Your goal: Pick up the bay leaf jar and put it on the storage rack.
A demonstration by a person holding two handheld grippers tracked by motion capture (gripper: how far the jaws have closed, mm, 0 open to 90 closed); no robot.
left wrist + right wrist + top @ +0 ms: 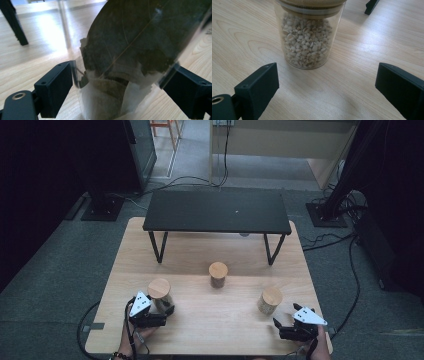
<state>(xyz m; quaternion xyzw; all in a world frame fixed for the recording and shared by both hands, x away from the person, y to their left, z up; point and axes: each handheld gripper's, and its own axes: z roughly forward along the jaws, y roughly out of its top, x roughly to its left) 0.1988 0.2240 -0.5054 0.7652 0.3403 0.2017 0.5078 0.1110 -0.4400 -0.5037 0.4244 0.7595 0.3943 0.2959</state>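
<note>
left claw [122, 82] clamped around leaf jar [140, 50] on table [200, 320]

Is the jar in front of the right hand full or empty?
Nearly full: the jar holds pale grains up to its lid.

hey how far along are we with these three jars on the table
Early. Done: nothing looks moved yet; the black shelf carries no jars. In hand: the left gripper has its jaws against the sides of the leaf jar, which stands on the wooden table. Left: the right gripper is open, short of the grain jar, and the middle jar is untouched.
</note>
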